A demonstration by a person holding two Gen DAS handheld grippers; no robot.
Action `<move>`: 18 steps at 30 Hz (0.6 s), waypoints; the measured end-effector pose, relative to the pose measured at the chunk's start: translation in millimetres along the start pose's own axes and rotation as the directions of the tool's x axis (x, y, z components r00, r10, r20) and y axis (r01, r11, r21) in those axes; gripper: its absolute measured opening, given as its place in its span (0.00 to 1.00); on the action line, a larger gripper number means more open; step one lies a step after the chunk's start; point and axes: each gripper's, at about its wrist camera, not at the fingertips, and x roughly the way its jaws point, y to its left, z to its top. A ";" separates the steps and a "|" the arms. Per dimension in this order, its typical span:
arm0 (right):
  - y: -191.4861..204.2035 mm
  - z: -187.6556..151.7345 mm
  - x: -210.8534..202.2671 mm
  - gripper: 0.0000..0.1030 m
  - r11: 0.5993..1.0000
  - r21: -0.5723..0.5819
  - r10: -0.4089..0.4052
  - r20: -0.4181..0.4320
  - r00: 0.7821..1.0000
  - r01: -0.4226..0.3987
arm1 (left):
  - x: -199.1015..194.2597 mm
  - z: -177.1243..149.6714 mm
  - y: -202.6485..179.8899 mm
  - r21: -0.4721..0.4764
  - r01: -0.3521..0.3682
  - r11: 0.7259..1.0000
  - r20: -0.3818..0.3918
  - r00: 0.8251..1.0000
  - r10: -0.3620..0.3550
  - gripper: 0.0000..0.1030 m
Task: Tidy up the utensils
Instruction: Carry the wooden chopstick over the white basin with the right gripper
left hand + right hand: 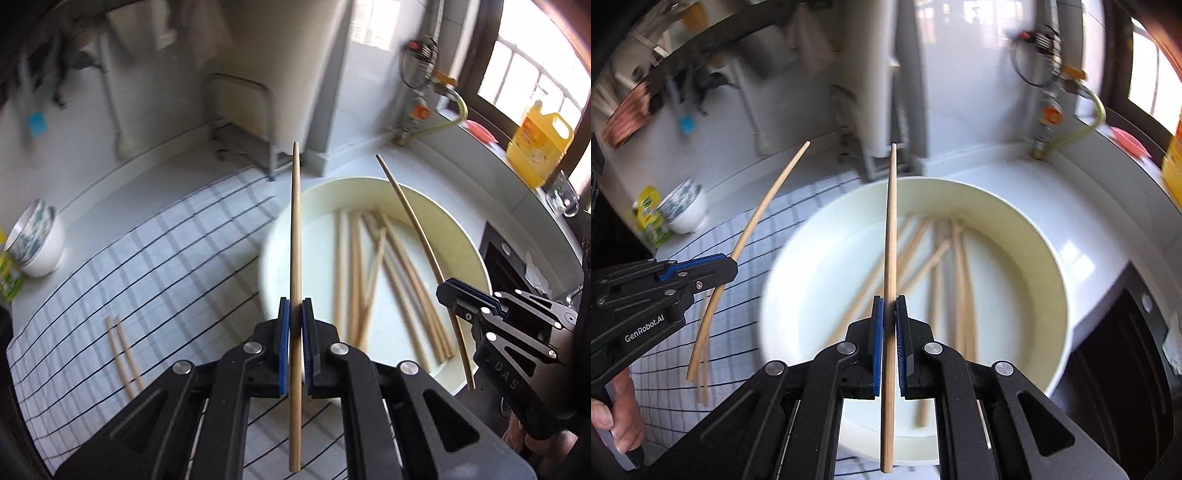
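A wide cream basin (469, 254) (1049, 266) of water holds several wooden chopsticks (402, 273) (960, 273). My left gripper (295, 310) (733, 269) is shut on one chopstick (295, 221) (757, 218), held above the basin's left rim and the checked cloth (147, 258) (783, 221). Over the basin, my right gripper (890, 306) (443, 291) is shut on another chopstick (891, 229) (410, 214). Two chopsticks (123, 354) (703, 376) lie side by side on the cloth at the left.
A patterned white bowl (37, 240) (685, 206) and a green-yellow packet (9, 273) (652, 218) stand at the cloth's far left. A yellow jug (539, 144), a glass (563, 195) and a gas pipe (417, 103) (1049, 110) line the back right. A dark stove (513, 258) (1123, 347) lies right of the basin. A hand (620, 417) holds the left gripper.
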 end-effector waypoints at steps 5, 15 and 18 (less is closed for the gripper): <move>-36.5 -1.7 14.2 0.06 0.998 0.060 -0.019 -0.041 0.999 0.022 | 33.5 14.8 -39.2 0.061 0.032 0.998 -0.044 0.999 -0.030 0.07; -56.4 -3.2 50.0 0.06 0.996 0.088 0.021 -0.112 0.994 -0.011 | 84.0 18.9 -60.9 0.094 0.026 0.995 -0.148 0.989 -0.012 0.07; -57.1 -5.0 58.1 0.06 0.996 0.090 0.028 -0.128 0.991 -0.016 | 90.7 17.2 -59.6 0.091 0.020 0.996 -0.165 0.986 -0.005 0.07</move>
